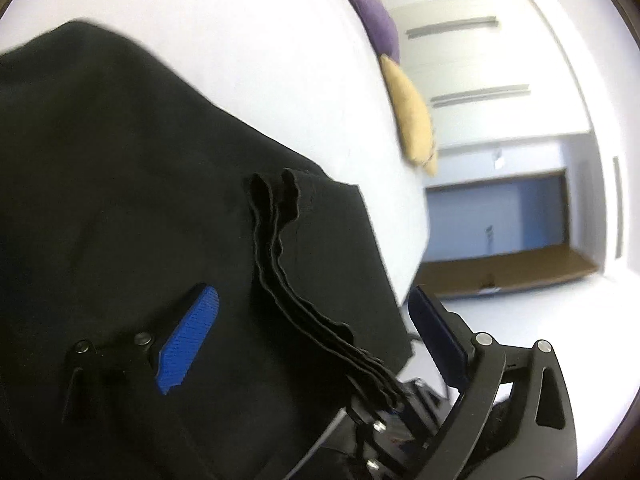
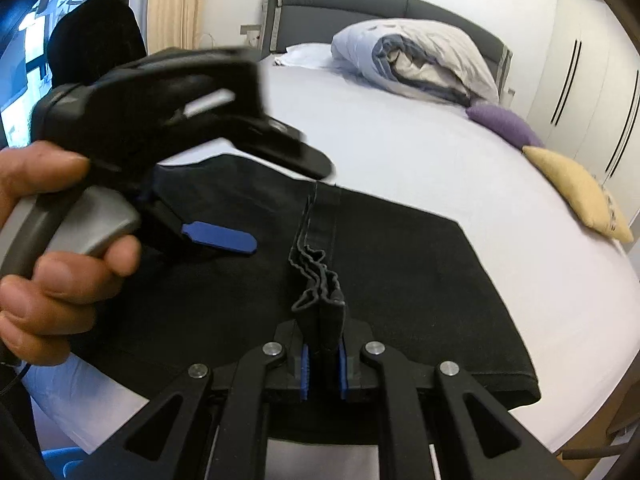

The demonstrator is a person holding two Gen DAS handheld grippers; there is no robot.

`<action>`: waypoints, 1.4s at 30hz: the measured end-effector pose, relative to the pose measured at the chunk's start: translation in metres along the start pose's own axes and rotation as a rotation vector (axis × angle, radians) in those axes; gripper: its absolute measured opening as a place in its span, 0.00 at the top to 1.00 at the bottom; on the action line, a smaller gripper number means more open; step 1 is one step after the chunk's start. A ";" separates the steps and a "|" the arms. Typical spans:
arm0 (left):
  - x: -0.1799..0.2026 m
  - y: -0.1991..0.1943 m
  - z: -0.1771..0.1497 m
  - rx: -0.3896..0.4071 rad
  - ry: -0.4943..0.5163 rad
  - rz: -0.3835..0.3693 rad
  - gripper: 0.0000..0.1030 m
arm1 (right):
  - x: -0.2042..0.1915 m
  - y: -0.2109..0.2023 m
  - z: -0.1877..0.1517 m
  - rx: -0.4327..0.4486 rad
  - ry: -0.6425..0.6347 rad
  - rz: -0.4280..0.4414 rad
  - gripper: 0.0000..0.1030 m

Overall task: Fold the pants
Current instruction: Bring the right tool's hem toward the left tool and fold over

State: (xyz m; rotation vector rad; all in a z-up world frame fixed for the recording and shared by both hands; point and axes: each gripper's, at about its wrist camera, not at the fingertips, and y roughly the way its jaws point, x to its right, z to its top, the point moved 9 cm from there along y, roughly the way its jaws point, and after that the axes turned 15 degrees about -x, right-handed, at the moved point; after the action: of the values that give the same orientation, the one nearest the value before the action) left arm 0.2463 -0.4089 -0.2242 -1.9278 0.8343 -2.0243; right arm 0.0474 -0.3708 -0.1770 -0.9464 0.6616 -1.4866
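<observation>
Black pants (image 2: 400, 280) lie spread on a white bed (image 2: 420, 152), near its front edge. My right gripper (image 2: 323, 364) is shut on a bunched, layered edge of the pants (image 2: 318, 276) and holds it raised off the fabric. My left gripper (image 1: 316, 320) is open above the pants (image 1: 120, 180), its blue pads (image 1: 192, 332) wide apart on either side of the raised bunched edge (image 1: 288, 264). In the right wrist view the left gripper (image 2: 220, 236) is held by a hand (image 2: 52, 240) at the left, empty.
A purple cushion (image 2: 504, 124) and a yellow cushion (image 2: 576, 192) lie at the bed's right edge. A rolled duvet (image 2: 416, 60) lies by the dark headboard (image 2: 340, 12). White wardrobes (image 2: 592, 80) stand at the right.
</observation>
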 end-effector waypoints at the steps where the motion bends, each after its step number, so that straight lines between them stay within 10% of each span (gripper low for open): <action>1: -0.001 0.003 0.002 -0.006 0.000 0.014 0.06 | 0.000 -0.005 0.001 0.013 0.005 -0.001 0.89; 6: -0.005 0.004 0.012 0.000 -0.032 0.003 0.13 | -0.005 -0.025 0.001 0.059 0.009 0.007 0.89; 10: -0.006 0.010 0.009 -0.030 -0.050 0.024 0.78 | -0.015 -0.033 -0.003 0.060 -0.011 0.010 0.89; 14: -0.010 -0.002 0.010 -0.015 -0.029 0.057 0.91 | -0.025 -0.034 -0.006 0.053 -0.034 0.011 0.89; 42: -0.093 -0.148 -0.016 -0.065 0.154 0.309 0.92 | -0.175 -0.005 -0.027 -0.030 -0.557 -0.129 0.89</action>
State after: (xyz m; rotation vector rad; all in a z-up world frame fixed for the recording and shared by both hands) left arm 0.2736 -0.2350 -0.2224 -1.5701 1.1677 -1.9929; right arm 0.0179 -0.2007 -0.2186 -1.3741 0.2199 -1.2397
